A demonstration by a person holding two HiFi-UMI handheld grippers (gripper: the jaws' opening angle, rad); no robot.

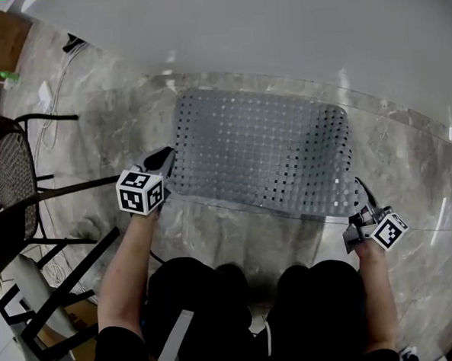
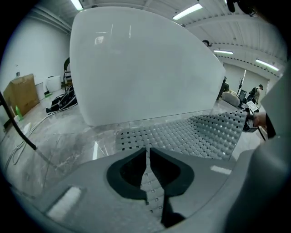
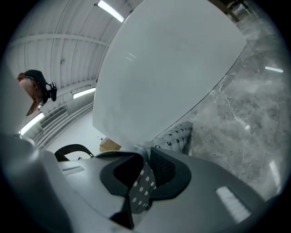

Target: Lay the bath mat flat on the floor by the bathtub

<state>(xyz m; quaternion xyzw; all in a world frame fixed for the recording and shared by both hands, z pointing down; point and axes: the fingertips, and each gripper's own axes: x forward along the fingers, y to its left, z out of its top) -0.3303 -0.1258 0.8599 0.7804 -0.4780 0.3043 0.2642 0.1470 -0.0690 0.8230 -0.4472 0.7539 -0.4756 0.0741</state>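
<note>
Head view: the grey perforated bath mat [image 1: 262, 151] lies on the marble floor [image 1: 237, 236] just in front of the white bathtub [image 1: 278, 28], its far edge close beside the tub's base. Most of it rests flat. The end on the right bulges up off the floor. The person leans over it with both forearms reaching toward the tub. The left gripper [image 1: 164, 161] is angled down at the mat's near corner on the left, and the right gripper [image 1: 358, 225] sits at the near corner on the right, farther back from the tub. A black chair [image 1: 16, 189] stands well to the left of the tub.

Left gripper view: the left gripper [image 2: 148, 152] points down at the floor toward the tub [image 2: 141, 63]. Its jaws are pressed together on a thin strip of the mat [image 2: 191, 134], which spreads away toward the tub's base.

Right gripper view: the right gripper [image 3: 146, 157] is rolled well over, so the tub [image 3: 168, 63] appears tilted. Its jaws are nearly together, with the mat's edge [image 3: 175, 136] pinched between them, and the mat curls upward just beyond the tips.
</note>
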